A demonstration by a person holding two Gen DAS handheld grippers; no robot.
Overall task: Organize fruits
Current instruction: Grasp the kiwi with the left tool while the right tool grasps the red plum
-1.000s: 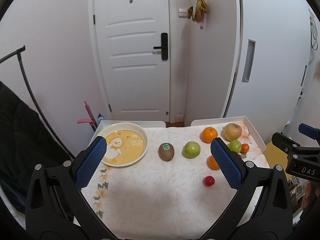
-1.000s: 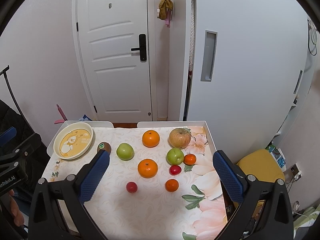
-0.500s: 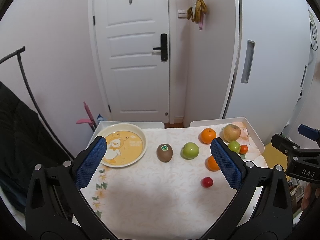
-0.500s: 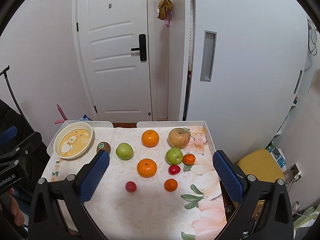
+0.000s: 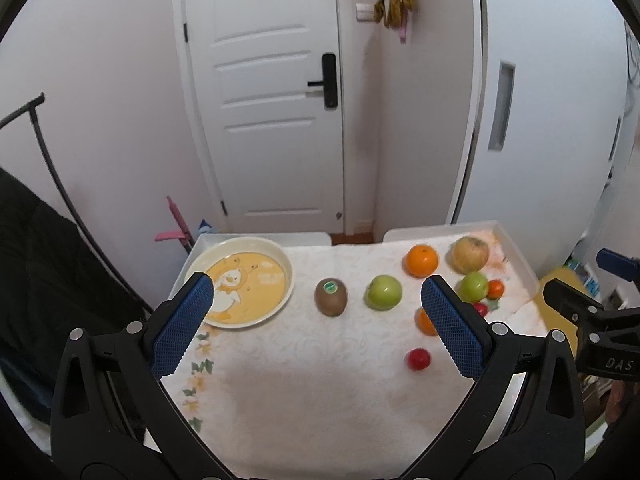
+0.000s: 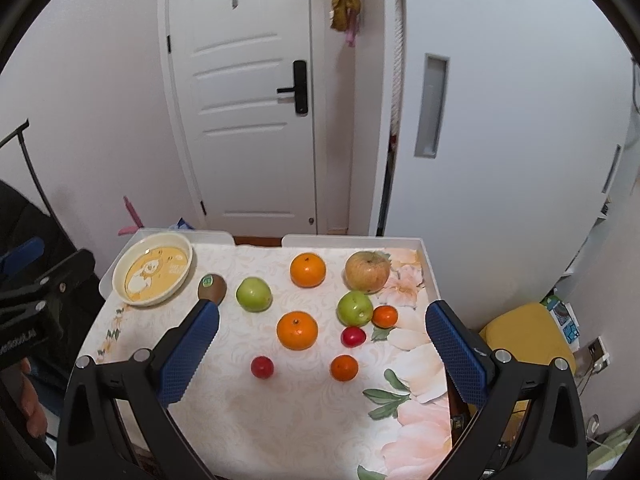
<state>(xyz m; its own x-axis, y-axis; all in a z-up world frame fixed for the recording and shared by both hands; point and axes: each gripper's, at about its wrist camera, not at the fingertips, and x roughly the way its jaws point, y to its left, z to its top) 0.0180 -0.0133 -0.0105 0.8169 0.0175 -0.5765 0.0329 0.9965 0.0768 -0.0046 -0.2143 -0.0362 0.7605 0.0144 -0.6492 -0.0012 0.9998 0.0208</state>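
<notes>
Fruit lies spread on a floral tablecloth (image 6: 288,412). A yellow duck plate (image 5: 244,280) (image 6: 154,268) sits at the back left with nothing on it. To its right are a kiwi (image 5: 330,297) (image 6: 212,287), a green apple (image 5: 384,292) (image 6: 253,294), two oranges (image 6: 307,270) (image 6: 297,330), a yellowish apple (image 6: 367,271), a smaller green apple (image 6: 355,308), two tangerines (image 6: 385,316) (image 6: 344,367) and two small red fruits (image 6: 262,367) (image 6: 353,336). My left gripper (image 5: 316,324) and right gripper (image 6: 322,352) both hover open above the near side, holding nothing.
A white door (image 5: 272,112) and a white cabinet (image 6: 500,120) stand behind the table. White bins (image 6: 352,240) line the table's far edge. A dark rack and black fabric (image 5: 28,260) are at the left, a yellow stool (image 6: 524,336) at the right.
Both views have shifted only slightly; the fruit sits a little lower in the left view than half a second ago. Nothing was taken hold of or moved on the table.
</notes>
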